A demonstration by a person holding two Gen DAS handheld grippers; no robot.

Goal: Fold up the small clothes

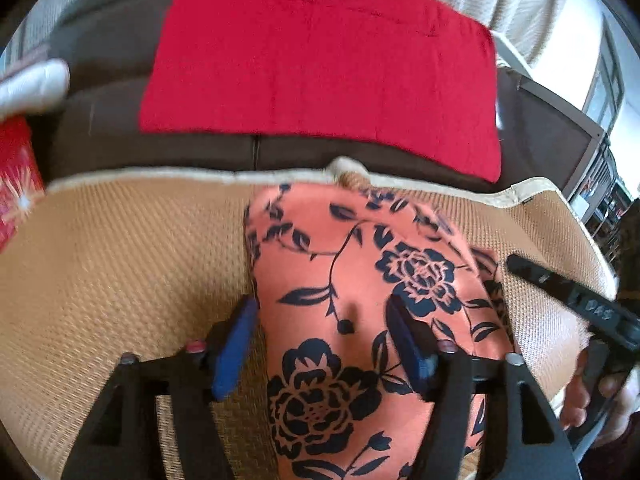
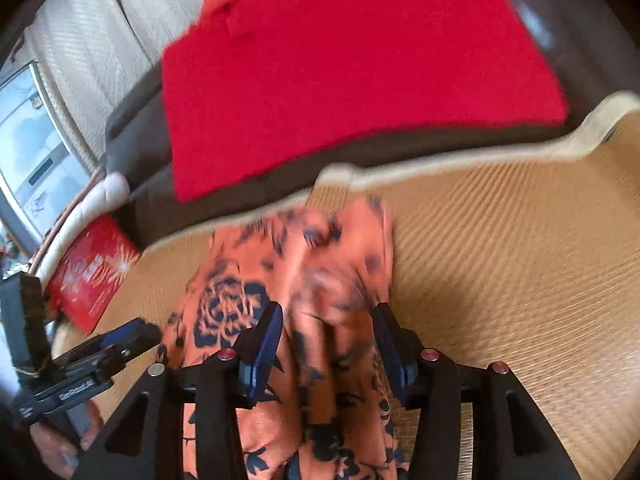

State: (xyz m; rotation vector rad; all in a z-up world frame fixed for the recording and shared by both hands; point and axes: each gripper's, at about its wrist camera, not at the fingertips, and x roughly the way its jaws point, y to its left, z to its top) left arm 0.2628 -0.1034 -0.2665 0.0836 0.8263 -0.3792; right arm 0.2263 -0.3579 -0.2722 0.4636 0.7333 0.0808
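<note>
An orange garment with dark blue flowers lies on a tan woven mat. It also shows in the right wrist view, blurred and bunched. My left gripper is open, its blue-padded fingers straddling the garment's left part, just above it. My right gripper is open with the cloth rising between its fingers; I cannot tell if they touch it. The right gripper shows in the left wrist view, the left gripper in the right wrist view.
A red cloth is spread on a dark brown sofa behind the mat. A red box with a firework print and a white cushion sit at the left. Windows are beyond.
</note>
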